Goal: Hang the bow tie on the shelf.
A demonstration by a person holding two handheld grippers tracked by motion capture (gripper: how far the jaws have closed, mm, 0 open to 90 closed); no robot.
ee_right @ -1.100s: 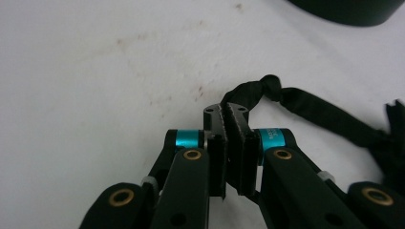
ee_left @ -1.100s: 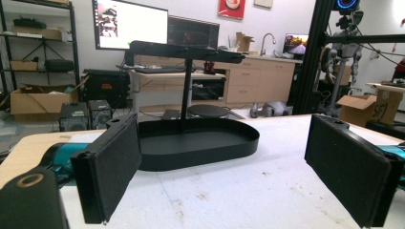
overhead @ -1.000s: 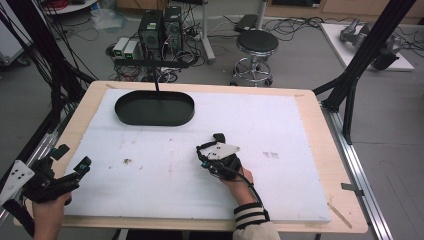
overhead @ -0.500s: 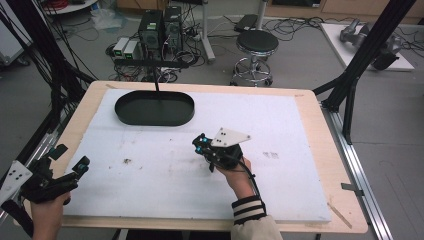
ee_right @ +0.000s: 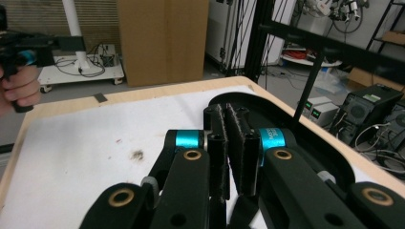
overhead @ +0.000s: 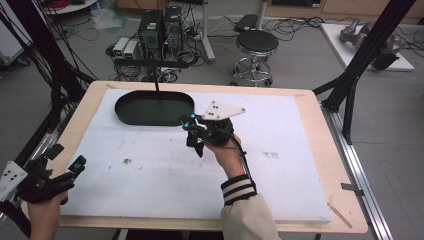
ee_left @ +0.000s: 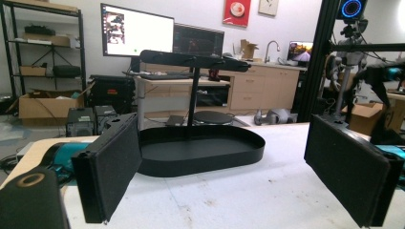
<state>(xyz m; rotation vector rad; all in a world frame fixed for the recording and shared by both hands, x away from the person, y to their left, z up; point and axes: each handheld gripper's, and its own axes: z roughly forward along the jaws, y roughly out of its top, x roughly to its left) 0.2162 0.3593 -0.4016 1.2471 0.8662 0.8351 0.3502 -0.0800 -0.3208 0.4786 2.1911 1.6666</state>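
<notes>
A black oval tray (overhead: 125,113) lies at the back left of the white board, with a thin black post (overhead: 157,89) rising from it to a crossbar. My right gripper (overhead: 190,131) hangs in the air just right of the tray's near end, its tips turned toward the tray. Its jaws are shut with nothing between the pads (ee_right: 220,143), and the tray (ee_right: 310,143) lies just beyond them. My left gripper (overhead: 67,157) rests at the table's front left corner, open and empty. Between its wide-set pads (ee_left: 112,167) the tray (ee_left: 200,160) shows farther off.
A white board (overhead: 280,185) with a few dark smudges (overhead: 126,161) covers most of the wooden table (overhead: 312,107). Black frame posts (overhead: 350,82) stand at the table's sides. A stool (overhead: 256,44) and computer boxes (overhead: 159,25) stand on the floor behind.
My right gripper has risen and moved back and left toward the tray, jaws still shut. The left gripper has stayed in place.
</notes>
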